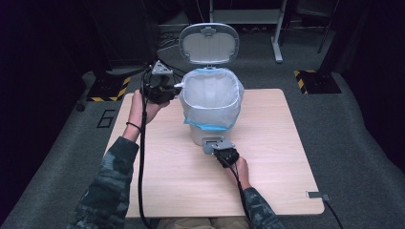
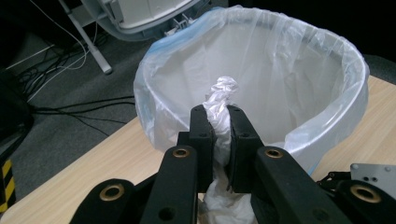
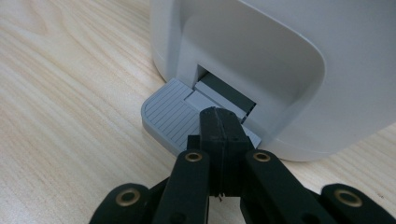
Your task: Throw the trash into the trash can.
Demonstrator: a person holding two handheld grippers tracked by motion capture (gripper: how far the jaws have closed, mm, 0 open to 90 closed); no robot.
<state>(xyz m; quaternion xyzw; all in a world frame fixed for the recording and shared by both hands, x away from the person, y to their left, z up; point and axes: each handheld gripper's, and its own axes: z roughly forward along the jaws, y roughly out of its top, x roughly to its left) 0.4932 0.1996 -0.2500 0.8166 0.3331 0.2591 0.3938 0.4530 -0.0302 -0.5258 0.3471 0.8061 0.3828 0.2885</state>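
Note:
A small white pedal bin (image 1: 200,135) stands mid-table with its lid (image 1: 208,43) swung up and a clear plastic liner (image 1: 210,102) folded over its rim. My left gripper (image 2: 218,116) hovers at the bin's left rim, shut on a crumpled white plastic wad (image 2: 223,91) that sticks out above the fingertips, over the liner's edge (image 2: 243,70). My right gripper (image 3: 222,116) is shut with nothing between its jaws, and its tips rest down on the grey foot pedal (image 3: 170,114) at the base of the bin (image 3: 261,51). From above, that right gripper (image 1: 220,149) sits in front of the bin.
The light wooden table (image 1: 277,157) has bare room on both sides of the bin. A small metal piece (image 1: 317,195) lies near the front right corner. Desk legs (image 1: 277,45) and yellow-black floor markings (image 1: 305,78) stand beyond the far edge.

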